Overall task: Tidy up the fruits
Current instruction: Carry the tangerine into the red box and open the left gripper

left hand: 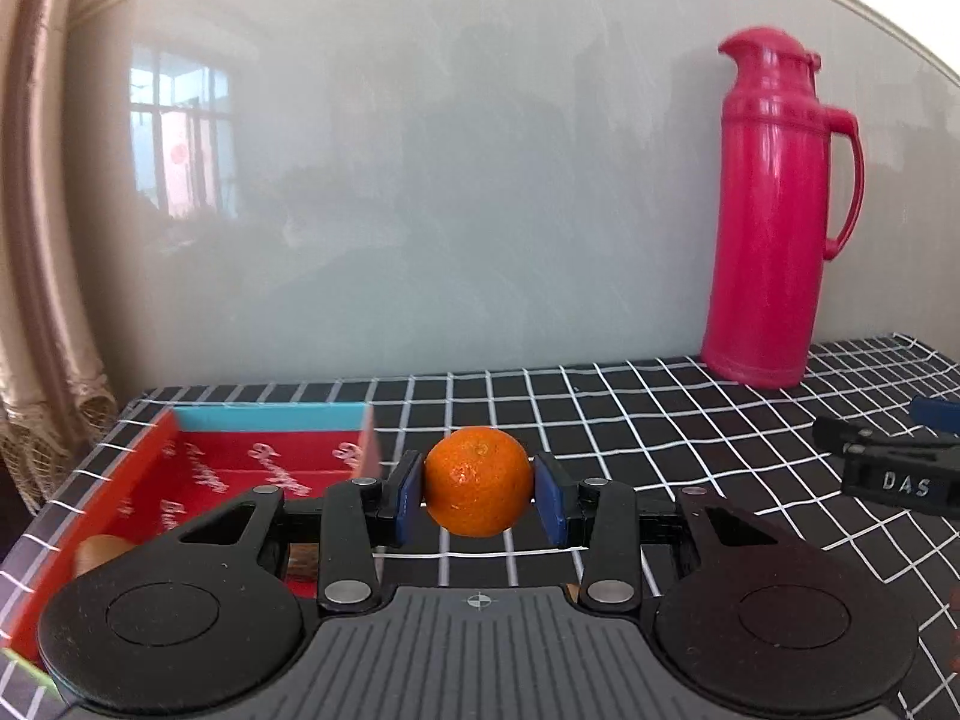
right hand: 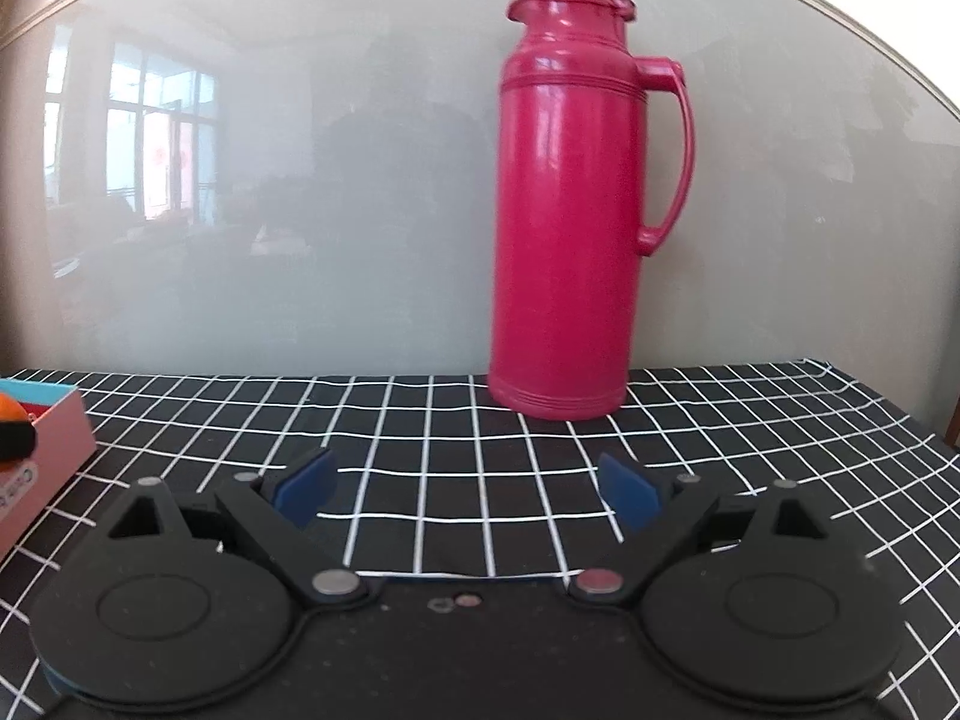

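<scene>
left gripper (left hand: 478,483): one orange (left hand: 478,481) is clamped between its blue pads, held above the counter (left hand: 660,420) | right gripper (right hand: 465,495): spread wide, nothing held | red box (left hand: 198,462): inside seen in left view only | one pink flask (right hand: 567,210): seen in both views

The left gripper (left hand: 479,495) has black arms, blue pads, silver rivets and a grey ribbed base with a small crosshair mark at 12 o'clock. The right gripper (right hand: 465,495) has the same colours, and "DAS" is printed on it.
</scene>
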